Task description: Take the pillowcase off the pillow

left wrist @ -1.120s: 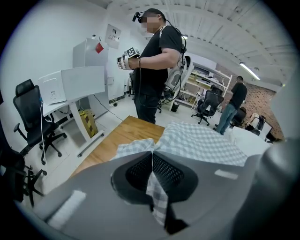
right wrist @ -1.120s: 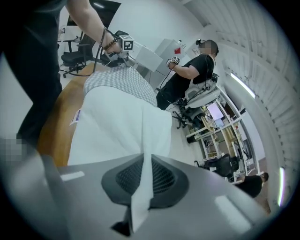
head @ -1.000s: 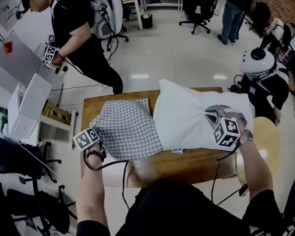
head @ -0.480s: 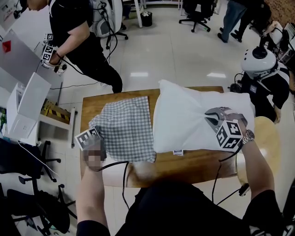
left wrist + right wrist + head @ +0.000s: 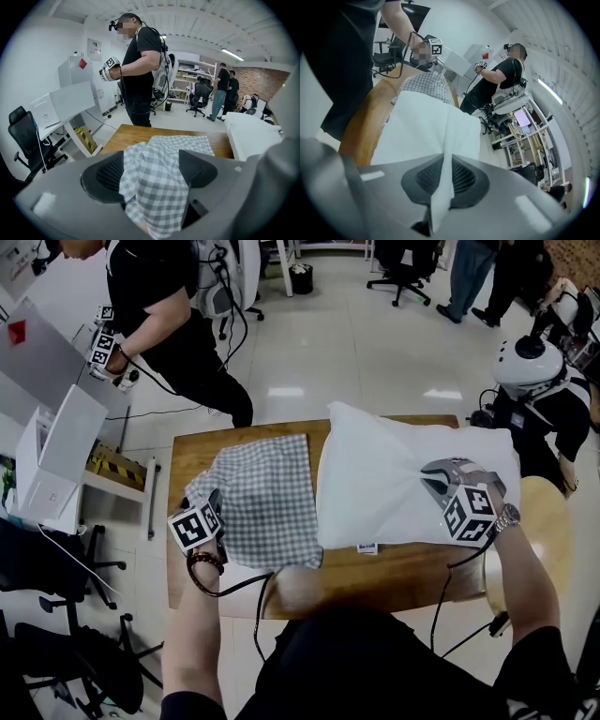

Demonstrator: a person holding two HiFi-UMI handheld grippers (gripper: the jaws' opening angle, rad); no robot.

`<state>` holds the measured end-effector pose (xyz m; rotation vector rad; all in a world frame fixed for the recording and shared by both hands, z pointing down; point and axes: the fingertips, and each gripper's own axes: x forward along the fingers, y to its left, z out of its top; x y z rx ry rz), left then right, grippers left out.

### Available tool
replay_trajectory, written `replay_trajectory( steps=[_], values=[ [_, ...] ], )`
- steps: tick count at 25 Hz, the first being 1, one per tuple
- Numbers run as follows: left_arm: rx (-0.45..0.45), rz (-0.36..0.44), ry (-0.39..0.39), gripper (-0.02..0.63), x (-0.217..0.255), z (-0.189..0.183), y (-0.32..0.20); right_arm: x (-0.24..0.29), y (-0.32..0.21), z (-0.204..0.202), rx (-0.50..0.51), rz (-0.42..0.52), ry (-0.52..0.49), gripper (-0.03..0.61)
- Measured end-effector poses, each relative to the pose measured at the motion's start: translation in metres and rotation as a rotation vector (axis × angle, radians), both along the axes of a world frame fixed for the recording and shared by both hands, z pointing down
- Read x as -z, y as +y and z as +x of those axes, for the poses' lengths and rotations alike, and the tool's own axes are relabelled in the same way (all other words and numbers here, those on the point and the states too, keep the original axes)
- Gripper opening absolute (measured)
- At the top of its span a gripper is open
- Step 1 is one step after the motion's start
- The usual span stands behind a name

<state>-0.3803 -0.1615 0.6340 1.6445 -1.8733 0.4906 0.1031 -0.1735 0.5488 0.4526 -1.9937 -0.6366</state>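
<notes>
On the worktop [image 5: 403, 579]: brown wood, with pillow and pillowcase lying side by side; bare wood along the near edge and at the far left corner.
Person at far left [image 5: 164, 315]: in black, standing on the floor beyond the worktop, a marker cube at the hand.
Pillow [image 5: 384, 474]: white, uncovered, lying flat across the right half of the worktop.
Pillowcase [image 5: 262, 498]: grey-and-white check, off the pillow, spread and slightly rumpled on the left half of the worktop. Right edge meeting the pillow's left edge; which of the two lies on top there cannot be told. Near left corner gathered up into the left tongs.
Round seat [image 5: 553, 521]: pale wood, just right of the worktop, partly behind the right forearm.
Left tongs [image 5: 152, 171]: at the near left corner of the pillowcase. Jaws wide, having just been opening; checked cloth hanging loosely between the pads, not pinched.
Right tongs [image 5: 445, 176]: at the right end of the pillow. Jaws narrow, clamped on a thin upright fold of the white pillow fabric.
Tag [image 5: 367, 547]: small, white, at the pillow's near edge, lying on bare wood.
</notes>
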Motion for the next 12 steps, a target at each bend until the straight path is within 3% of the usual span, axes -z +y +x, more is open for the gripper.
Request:
replay_trajectory(
  steps=[3,8,12],
  values=[
    [-0.027,0.032,0.007,0.385,0.013,0.004,0.005,0.003,0.0,0.002,-0.01,0.016,0.012,0.025],
    [-0.092,0.069,-0.006,0.428,0.029,0.018,0.025,-0.009,0.009,-0.003,-0.059,0.035,0.007,0.097],
    [-0.162,0.175,-0.041,0.429,0.041,0.005,0.058,-0.014,0.044,-0.03,-0.145,0.043,-0.022,0.141]
  ],
)
